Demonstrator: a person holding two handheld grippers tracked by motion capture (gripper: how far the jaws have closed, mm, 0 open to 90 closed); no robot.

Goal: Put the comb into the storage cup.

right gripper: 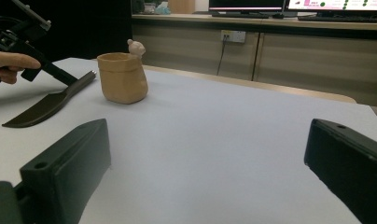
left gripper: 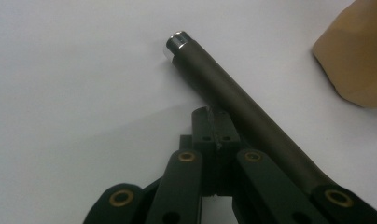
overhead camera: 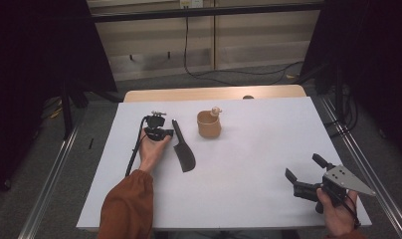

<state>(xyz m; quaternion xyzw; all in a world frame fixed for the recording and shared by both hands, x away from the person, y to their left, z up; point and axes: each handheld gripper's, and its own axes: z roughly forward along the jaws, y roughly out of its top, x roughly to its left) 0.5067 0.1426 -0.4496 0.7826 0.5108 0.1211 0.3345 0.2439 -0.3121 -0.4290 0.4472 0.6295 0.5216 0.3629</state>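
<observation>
Knife: we see a dark knife [overhead camera: 183, 148] flat on the white table [overhead camera: 258, 164], left of middle; its long axis runs from far to near, the handle toward the far edge, the broad blade toward the person and angled slightly right.
Handle end: in the left gripper view the handle [left gripper: 233, 102] is a dark round bar with a silver cap, slanting across the frame.
Left gripper: the left gripper [overhead camera: 165, 133] is on the knife's left, its jaws closed together with nothing between them, the tips right at the side of the handle; we cannot tell whether they touch it.
Right gripper: the right gripper [overhead camera: 304, 170] is near the table's near right corner, jaws spread wide and empty, well apart from the knife.
Nearby: a tan pot [overhead camera: 209, 124] with a small figure [overhead camera: 216, 110] at its rim stands just right of the handle end, close to it.
Open room: we see bare white surface between knife and right gripper.
Edges: a wooden strip [overhead camera: 214, 93] shows along the far edge.
</observation>
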